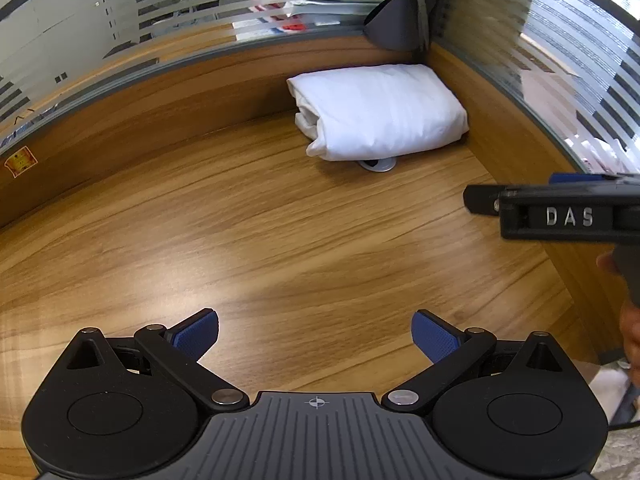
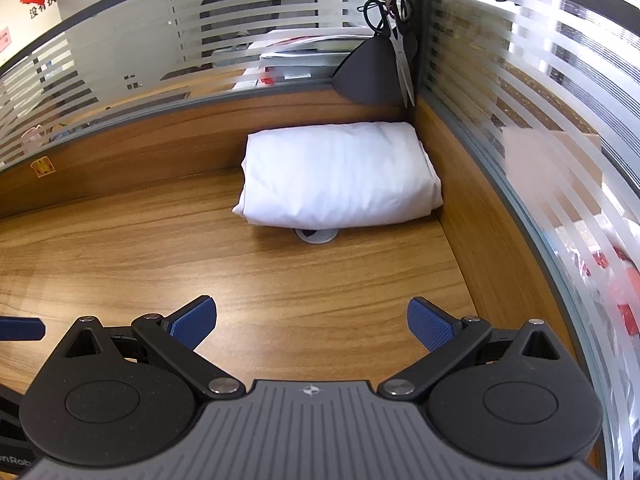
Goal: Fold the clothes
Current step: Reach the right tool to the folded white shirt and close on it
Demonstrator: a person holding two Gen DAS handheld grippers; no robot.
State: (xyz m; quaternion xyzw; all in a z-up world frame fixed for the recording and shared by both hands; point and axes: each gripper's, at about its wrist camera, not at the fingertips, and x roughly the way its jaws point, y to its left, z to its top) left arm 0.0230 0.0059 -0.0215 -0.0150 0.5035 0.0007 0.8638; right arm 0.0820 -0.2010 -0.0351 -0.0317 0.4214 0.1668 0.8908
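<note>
Left wrist view: the left gripper (image 1: 315, 334) hovers over the bare wooden desk (image 1: 240, 240), its blue-padded fingers (image 1: 198, 334) spread wide with nothing between them. Ahead and slightly to the right of the fingers, well apart from them, lies the folded white garment (image 1: 380, 114), a compact bundle pushed into the far corner where the wooden partition walls (image 1: 200, 80) meet. Its near edge partly covers a round cable grommet (image 1: 376, 165) set in the desk. The right gripper (image 1: 480, 200) enters from the right edge, seen side-on, with the letters "DAS" on its body; part of a hand (image 1: 630, 328) shows below it.

Right wrist view: the right gripper (image 2: 312, 322) likewise stands with fingers (image 2: 430, 328) parted and empty above the desk (image 2: 200, 248). The white garment (image 2: 338, 176) sits straight ahead, well apart, its right side touching the side partition. Above it, in the corner, a pair of scissors (image 2: 402, 56) and a dark grey triangular object (image 2: 370, 74) hang against the striped frosted glass (image 2: 520, 100). A blue fingertip of the left gripper (image 2: 22, 328) shows at the left edge.
</note>
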